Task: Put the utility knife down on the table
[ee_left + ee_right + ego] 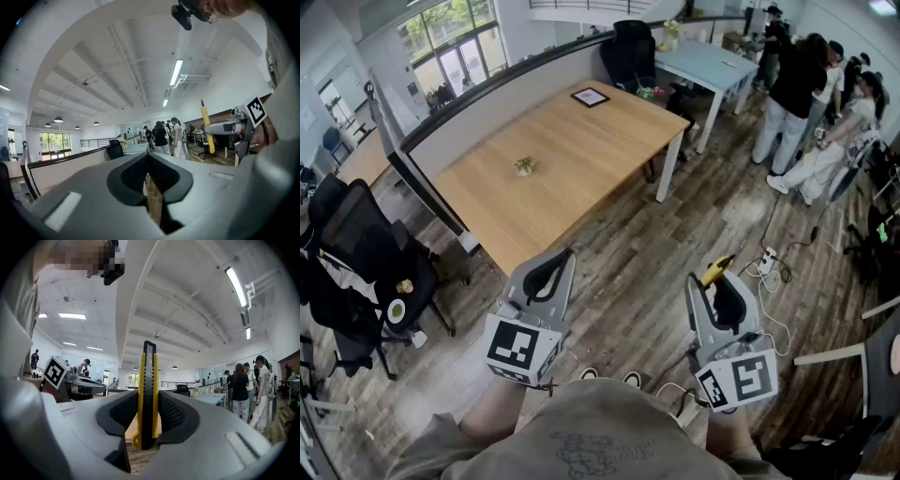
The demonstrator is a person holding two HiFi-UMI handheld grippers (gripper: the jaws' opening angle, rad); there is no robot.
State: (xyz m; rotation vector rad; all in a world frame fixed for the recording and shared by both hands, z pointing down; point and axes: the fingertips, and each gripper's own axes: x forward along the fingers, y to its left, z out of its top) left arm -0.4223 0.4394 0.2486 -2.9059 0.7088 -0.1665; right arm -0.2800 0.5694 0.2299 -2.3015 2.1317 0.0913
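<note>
While off the table (581, 141), utility knife (146, 371) upright in right gripper (147, 405).

the left gripper (546, 274) is held level ahead of the body, with the left marker cube (523, 349) at its rear, nearest the chest. its jaws are brought together at the tips and nothing is gripped between them. the right gripper (724, 284) is held level too, well apart from the left one and roughly even with it, with the right marker cube (737, 380) at its rear. its jaws are clamped on a utility knife (147, 394), which is held upright between the pads (123, 411) and is seen rising above them. the left forearm (492, 417) and the right forearm (729, 441) are kept close to the torso.
</note>
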